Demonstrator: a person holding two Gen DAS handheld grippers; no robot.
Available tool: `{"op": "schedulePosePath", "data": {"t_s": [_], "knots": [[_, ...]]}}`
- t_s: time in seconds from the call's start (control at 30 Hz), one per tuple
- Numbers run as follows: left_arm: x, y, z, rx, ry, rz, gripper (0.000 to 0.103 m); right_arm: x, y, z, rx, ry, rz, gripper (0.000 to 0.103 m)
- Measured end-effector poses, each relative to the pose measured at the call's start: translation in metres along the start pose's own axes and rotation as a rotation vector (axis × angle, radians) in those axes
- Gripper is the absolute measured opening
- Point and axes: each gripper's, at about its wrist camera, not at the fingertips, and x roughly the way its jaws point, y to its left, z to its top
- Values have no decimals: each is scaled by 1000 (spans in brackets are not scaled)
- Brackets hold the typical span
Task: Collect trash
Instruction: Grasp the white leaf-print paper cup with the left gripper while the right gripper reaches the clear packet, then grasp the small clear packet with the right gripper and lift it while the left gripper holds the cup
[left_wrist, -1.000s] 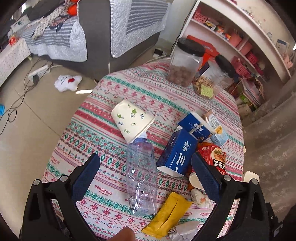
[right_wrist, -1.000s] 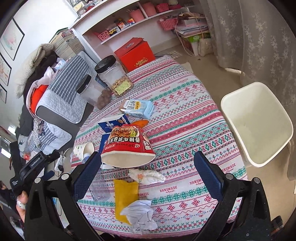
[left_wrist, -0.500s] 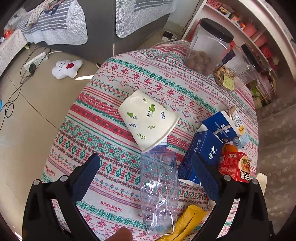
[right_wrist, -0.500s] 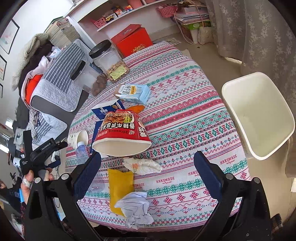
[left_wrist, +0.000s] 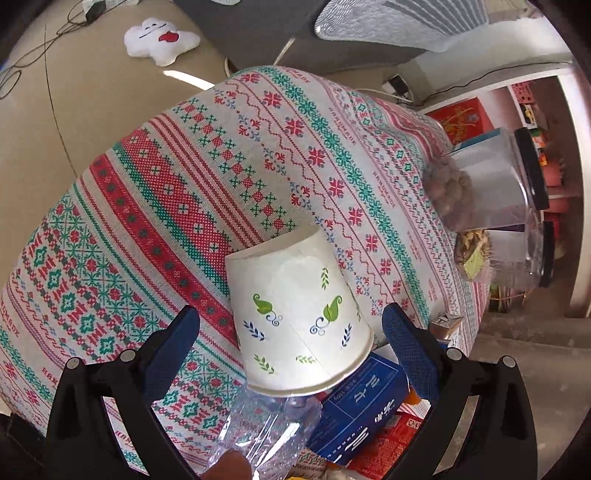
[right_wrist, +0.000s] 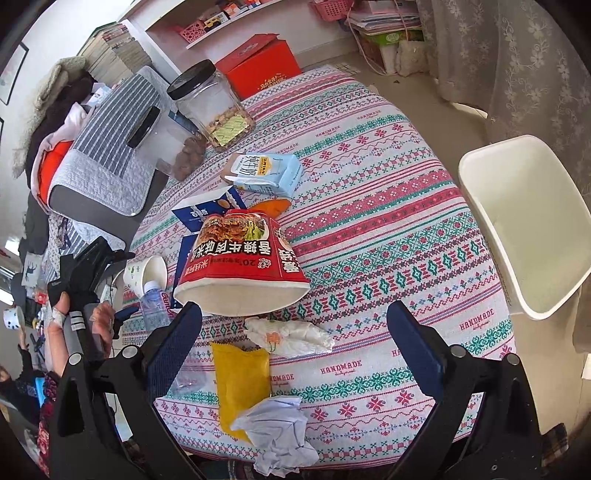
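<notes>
A white paper cup (left_wrist: 299, 325) with leaf prints lies on its side on the patterned tablecloth (left_wrist: 207, 192), its mouth against a crushed clear plastic bottle (left_wrist: 266, 432). My left gripper (left_wrist: 291, 332) is open with the cup between its fingers, not touching it. In the right wrist view my right gripper (right_wrist: 293, 339) is open above a red noodle cup (right_wrist: 240, 266) on its side, a crumpled napkin (right_wrist: 291, 336), a yellow wrapper (right_wrist: 240, 380) and crumpled paper (right_wrist: 277, 428). The paper cup (right_wrist: 147, 273) and the left gripper (right_wrist: 92, 266) show at the left.
A white bin (right_wrist: 524, 225) stands off the table's right edge. A blue carton (left_wrist: 362, 402), a light-blue milk carton (right_wrist: 266, 171) and two black-lidded jars (right_wrist: 210, 107) sit on the table. A sofa (right_wrist: 103, 147) is behind; a plush toy (left_wrist: 159, 38) lies on the floor.
My left gripper has moved forward and lower until the paper cup sits between its open fingers. My right gripper has come slightly closer to the table.
</notes>
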Motion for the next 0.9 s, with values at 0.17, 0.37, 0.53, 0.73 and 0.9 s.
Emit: {"op": "schedulePosePath", "data": {"t_s": [0.17,0.37,0.53,0.73,0.9], "knots": [[13,-8,3,18,11,56,78,8,-5,6,33,14,-7,96],[-14,-41,-3,152,-34,-29,62,11,1,16,25,1,-17,96],[-84,-67,-21,289,-197,-95,62,16,44,48,-201,16,-38,96],[-133,-84,-46,450,-291,-148,62,72,131,101,-667,105,-58,96],[-139,-80,-44,496,-265,-151,63,139,170,117,-848,250,-56,93]]}}
